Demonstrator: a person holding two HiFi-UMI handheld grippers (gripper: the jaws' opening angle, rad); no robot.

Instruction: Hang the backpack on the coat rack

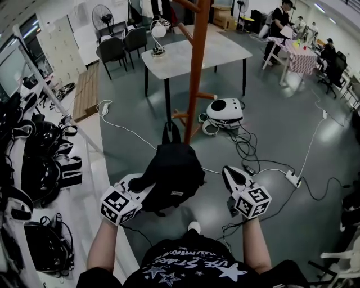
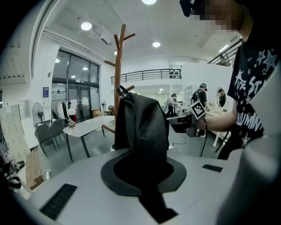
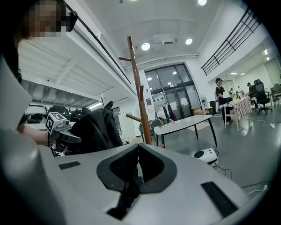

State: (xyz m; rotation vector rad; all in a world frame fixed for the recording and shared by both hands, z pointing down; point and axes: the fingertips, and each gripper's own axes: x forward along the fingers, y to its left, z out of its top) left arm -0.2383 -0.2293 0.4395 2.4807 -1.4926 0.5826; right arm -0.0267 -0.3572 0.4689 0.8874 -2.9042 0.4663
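- The left gripper is clamped tight on black fabric of the backpack.
- The right gripper has its jaws closed together with nothing between them, and it is just right of the bag.
- The backpack hangs between the two grippers, in front of the person and near the foot of the wooden coat rack. It is not on any peg.
- The floor is smooth grey, with cables and a power strip lying on it.
- A white rounded device sits on the floor just beside the rack's base.
- Behind the rack stands a pale table with a small lamp on it and dark chairs at its far left side.
- A long white counter runs down the left, loaded with black headgear and straps.
- A fan stands at the far wall. People work at a table with a checked cloth on the far right.
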